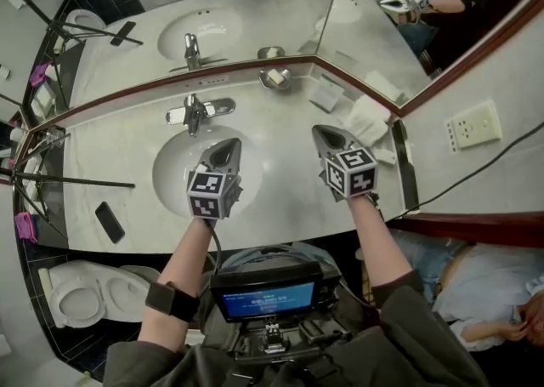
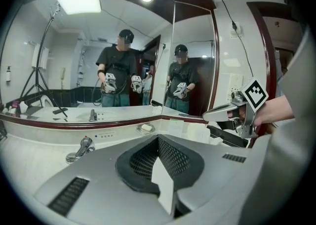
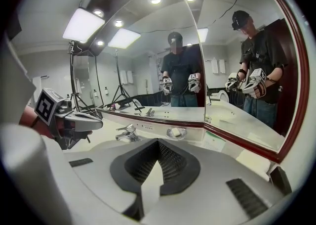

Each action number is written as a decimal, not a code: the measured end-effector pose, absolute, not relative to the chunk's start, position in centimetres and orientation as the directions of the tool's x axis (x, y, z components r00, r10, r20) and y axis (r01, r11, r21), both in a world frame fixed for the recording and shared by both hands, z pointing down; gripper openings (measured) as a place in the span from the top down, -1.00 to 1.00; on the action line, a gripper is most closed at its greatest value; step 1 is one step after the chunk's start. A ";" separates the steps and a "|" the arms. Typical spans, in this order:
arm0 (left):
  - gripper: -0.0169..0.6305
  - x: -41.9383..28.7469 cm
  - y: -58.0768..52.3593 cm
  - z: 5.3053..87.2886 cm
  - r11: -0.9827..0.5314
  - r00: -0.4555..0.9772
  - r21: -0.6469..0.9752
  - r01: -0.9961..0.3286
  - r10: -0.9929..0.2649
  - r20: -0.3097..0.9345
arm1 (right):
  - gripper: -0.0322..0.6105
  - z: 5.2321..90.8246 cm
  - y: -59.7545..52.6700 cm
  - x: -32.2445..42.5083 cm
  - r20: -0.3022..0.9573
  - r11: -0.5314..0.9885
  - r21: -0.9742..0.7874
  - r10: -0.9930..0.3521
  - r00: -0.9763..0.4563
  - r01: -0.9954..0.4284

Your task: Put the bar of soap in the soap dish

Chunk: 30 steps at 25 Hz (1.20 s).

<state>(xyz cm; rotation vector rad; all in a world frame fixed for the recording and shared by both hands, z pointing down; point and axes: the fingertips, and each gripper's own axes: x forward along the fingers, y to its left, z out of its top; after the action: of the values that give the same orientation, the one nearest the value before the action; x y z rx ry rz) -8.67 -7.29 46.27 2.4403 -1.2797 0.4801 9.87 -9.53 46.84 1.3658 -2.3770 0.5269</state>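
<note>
A metal soap dish [image 1: 275, 78] stands at the back of the counter by the mirror corner, with a pale bar of soap [image 1: 274, 77] lying in it. Both grippers hover over the counter's front, well short of the dish. My left gripper [image 1: 231, 144] is above the sink basin, jaws shut and empty. My right gripper [image 1: 320, 131] is to the right of it, also shut with nothing held. The left gripper view shows the dish [image 2: 145, 128] ahead past the closed jaws [image 2: 159, 140]. In the right gripper view the dish [image 3: 176, 132] lies straight ahead of the closed jaws [image 3: 158, 142].
A chrome faucet [image 1: 194, 111] stands behind the sink basin [image 1: 170, 174]. A dark phone [image 1: 109, 222] lies at the counter's front left. Folded white cloths [image 1: 367, 119] and a card [image 1: 326, 92] lie to the right. Mirrors [image 1: 255, 11] back the counter; a toilet [image 1: 85, 292] is at lower left.
</note>
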 end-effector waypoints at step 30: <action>0.94 -8.8 -4.9 46.8 -0.533 0.535 0.146 -0.834 -0.713 0.453 | 0.85 47.8 -6.9 9.7 0.497 0.478 -0.148 -0.721 -0.483 -0.866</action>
<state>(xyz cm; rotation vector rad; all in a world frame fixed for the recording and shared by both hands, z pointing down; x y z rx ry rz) -8.81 -4.87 46.78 2.4315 -1.2763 0.4873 9.70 -6.94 47.85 1.3312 -2.3617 0.5450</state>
